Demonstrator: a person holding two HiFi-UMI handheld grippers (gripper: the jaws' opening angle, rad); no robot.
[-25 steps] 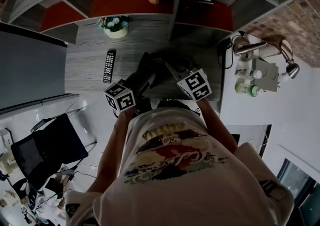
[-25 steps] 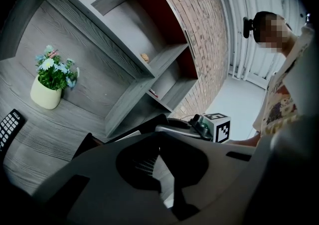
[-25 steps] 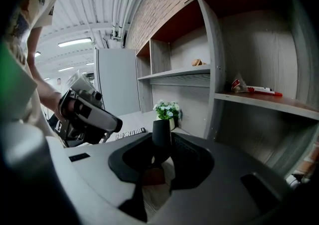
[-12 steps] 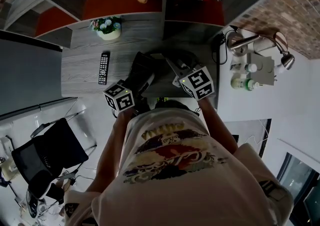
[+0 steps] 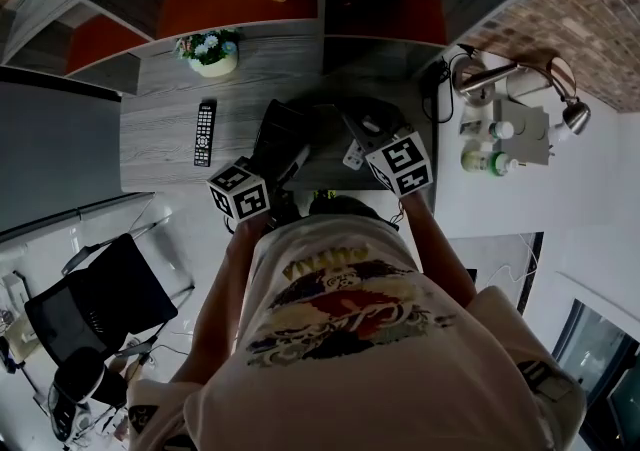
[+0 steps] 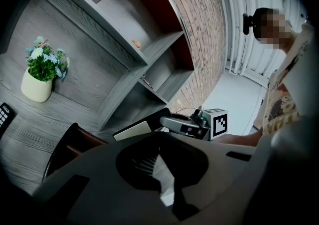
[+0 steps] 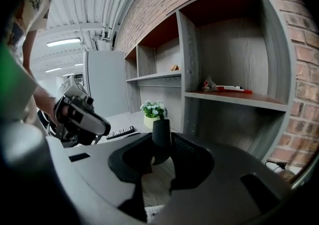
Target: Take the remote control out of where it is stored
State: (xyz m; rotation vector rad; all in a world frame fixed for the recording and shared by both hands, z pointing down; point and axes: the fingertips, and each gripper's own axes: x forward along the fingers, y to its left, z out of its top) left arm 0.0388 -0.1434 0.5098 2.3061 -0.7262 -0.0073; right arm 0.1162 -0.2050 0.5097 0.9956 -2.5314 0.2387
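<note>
The remote (image 5: 203, 133) lies flat on the grey surface (image 5: 160, 154), at about ten o'clock from the left tool (image 5: 292, 161) and well apart from it. A plant (image 5: 210, 51) stands at the remote's twelve. The left tool's jaws are narrowly parted and hold nothing. The right tool (image 5: 358, 131), at the left tool's two o'clock, is the same.
</note>
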